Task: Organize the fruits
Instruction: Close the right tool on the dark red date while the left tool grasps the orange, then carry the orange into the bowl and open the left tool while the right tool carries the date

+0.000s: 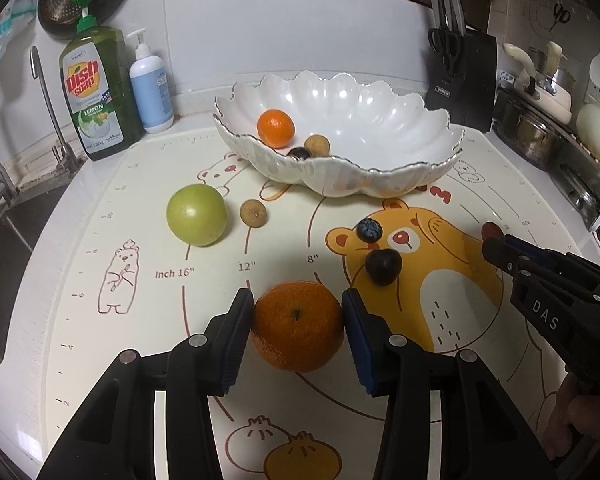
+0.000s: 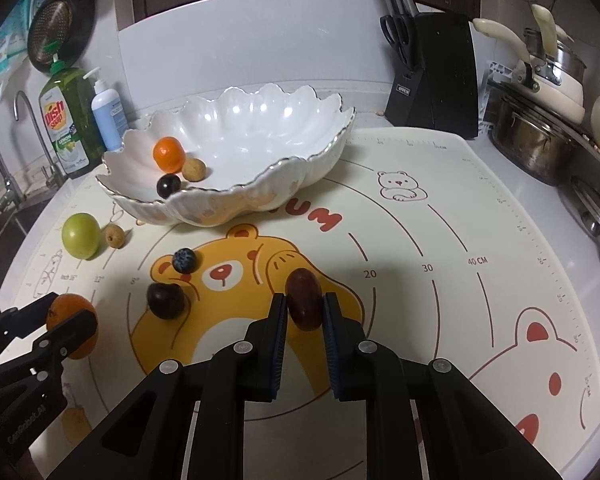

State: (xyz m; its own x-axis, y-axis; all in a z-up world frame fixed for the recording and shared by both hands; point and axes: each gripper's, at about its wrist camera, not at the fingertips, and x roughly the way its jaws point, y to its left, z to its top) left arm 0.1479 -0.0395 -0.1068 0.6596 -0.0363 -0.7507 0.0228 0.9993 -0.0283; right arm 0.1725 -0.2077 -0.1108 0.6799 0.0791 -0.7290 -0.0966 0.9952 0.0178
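My left gripper point(image 1: 298, 312) is shut on a large orange point(image 1: 298, 326) that rests on the mat near the front edge. My right gripper point(image 2: 305, 308) is shut on a dark red oval date point(image 2: 304, 300) over the yellow bear print. The white scalloped bowl point(image 1: 380, 168) at the back holds a small orange point(image 1: 276, 128), a brown longan point(image 1: 317, 145) and a dark berry point(image 1: 299, 153). On the mat lie a green fruit point(image 1: 196, 220), a second longan point(image 1: 253, 213), a blueberry point(image 1: 369, 228) and a dark round fruit point(image 1: 383, 266).
Dish soap point(image 1: 94, 88) and a white pump bottle point(image 1: 150, 84) stand back left beside the sink point(image 1: 4, 232). A knife block point(image 1: 464, 80) and stacked pots point(image 1: 536, 120) fill the back right. A hand point(image 1: 576, 420) holds the right gripper.
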